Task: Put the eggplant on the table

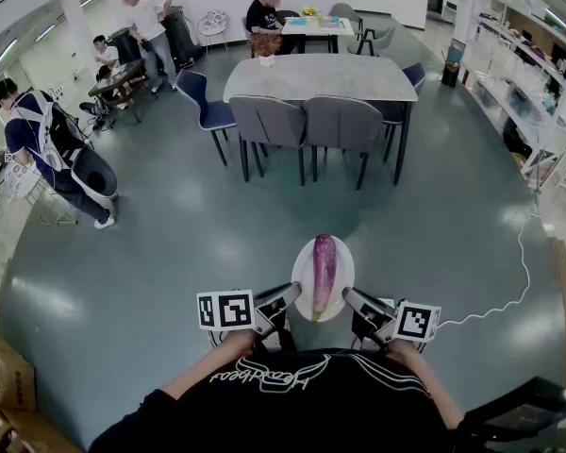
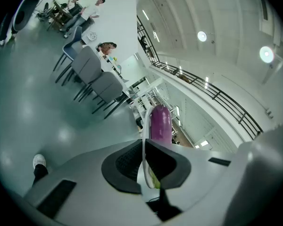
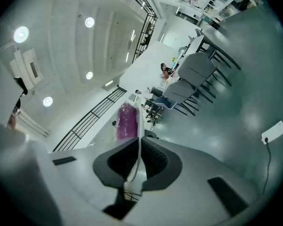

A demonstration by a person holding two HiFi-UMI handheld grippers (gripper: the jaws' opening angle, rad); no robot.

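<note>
The eggplant [image 1: 324, 274] lies on a white plate [image 1: 346, 270], and the plate is carried in the air in front of the person, above the floor [image 1: 170, 281], well apart from the counter [image 1: 321, 75]. The left tool [image 2: 144, 166] is clamped on the plate's left rim, with the thin rim pinched edge-on between its ribbed pads. The right tool [image 3: 139, 161] is clamped the same way on the opposite rim. Gripping at two opposed points keeps the plate level and stops it from tipping to either side, so the eggplant rests loose on it without rolling off. Neither tool touches the eggplant itself. The eggplant's long axis runs along the middle of the plate, away from the person and towards the counter, roughly square to the line between the two tools. Its rounded purple end points forward. Its narrower, greenish stem end points back towards the person's body. The counter stands ahead behind a row of grey chairs [image 1: 344, 125], and its near surface appears free. Judged from this layout, the carry is in progress and the placing step is not yet done.
</note>
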